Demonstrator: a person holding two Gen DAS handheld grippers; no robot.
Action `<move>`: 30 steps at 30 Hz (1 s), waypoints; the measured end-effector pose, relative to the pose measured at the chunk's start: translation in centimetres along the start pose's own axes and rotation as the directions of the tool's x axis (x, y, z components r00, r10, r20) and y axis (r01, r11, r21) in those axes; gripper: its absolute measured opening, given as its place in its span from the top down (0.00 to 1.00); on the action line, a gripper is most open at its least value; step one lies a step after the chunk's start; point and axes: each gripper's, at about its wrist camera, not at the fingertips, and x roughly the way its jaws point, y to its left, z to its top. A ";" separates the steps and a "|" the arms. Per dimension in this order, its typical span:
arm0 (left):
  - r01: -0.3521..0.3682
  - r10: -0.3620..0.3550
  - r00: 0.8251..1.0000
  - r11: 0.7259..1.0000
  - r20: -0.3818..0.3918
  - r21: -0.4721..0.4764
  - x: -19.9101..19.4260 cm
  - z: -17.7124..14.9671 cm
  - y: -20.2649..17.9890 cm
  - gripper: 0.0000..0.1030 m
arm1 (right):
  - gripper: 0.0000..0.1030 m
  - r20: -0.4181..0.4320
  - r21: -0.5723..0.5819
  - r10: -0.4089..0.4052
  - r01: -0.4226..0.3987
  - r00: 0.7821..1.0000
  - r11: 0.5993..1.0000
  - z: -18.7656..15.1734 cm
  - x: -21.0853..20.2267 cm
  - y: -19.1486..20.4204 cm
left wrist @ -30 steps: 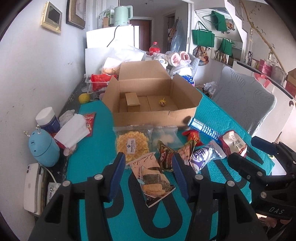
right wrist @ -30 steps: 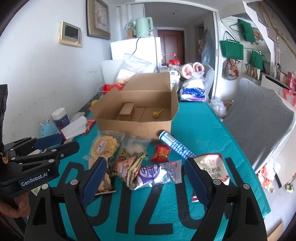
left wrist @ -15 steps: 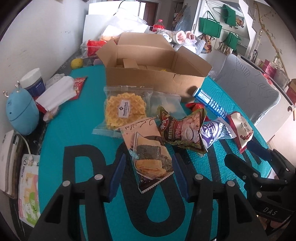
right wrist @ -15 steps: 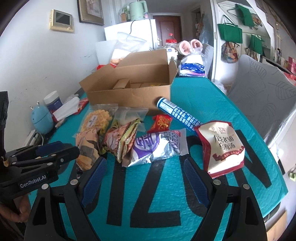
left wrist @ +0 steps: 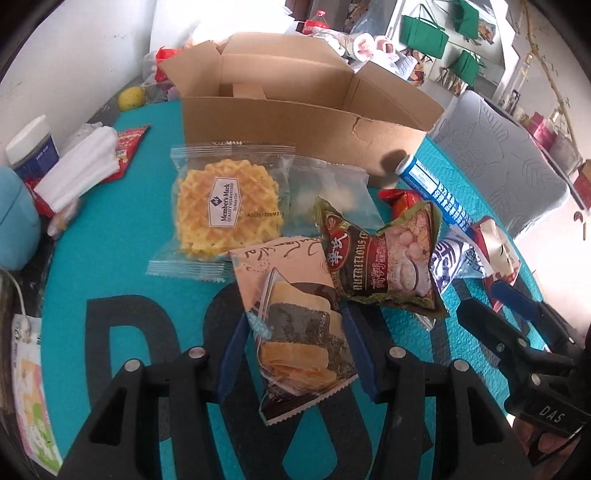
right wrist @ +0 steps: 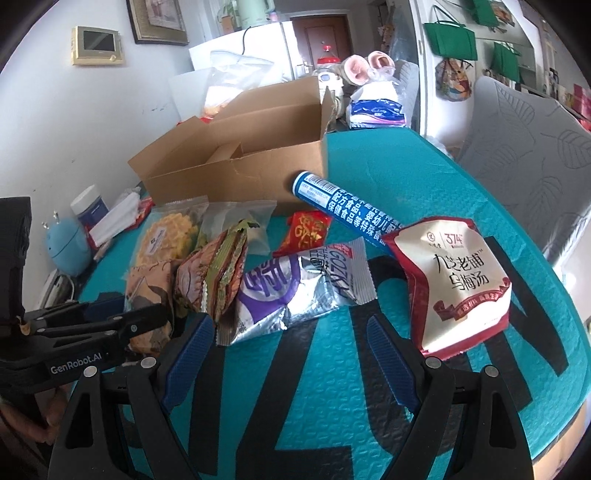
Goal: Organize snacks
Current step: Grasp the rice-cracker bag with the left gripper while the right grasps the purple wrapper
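A: Left gripper (left wrist: 295, 343)?
B: Spread wide, blue pads either side of the seaweed cracker packet (left wrist: 295, 328), on the teal mat (left wrist: 122, 266) at six o'clock from the cardboard box (left wrist: 295, 122)
A: Right gripper (right wrist: 288, 354)?
B: Gaping, holding nothing, low over the mat; purple foil packet (right wrist: 291, 284) at twelve o'clock

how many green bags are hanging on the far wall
3 in the left wrist view: one big green bag at left, one at the top, one lower right. Others may be hidden.

Bright daylight, fisheye-warped edges
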 end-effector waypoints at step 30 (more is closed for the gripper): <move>-0.097 0.098 0.995 0.980 0.000 0.174 3.0 -0.1 -1.9 0.23 | 0.56 -0.031 -0.054 -0.013 0.011 0.999 0.999 1.5 3.7 -0.6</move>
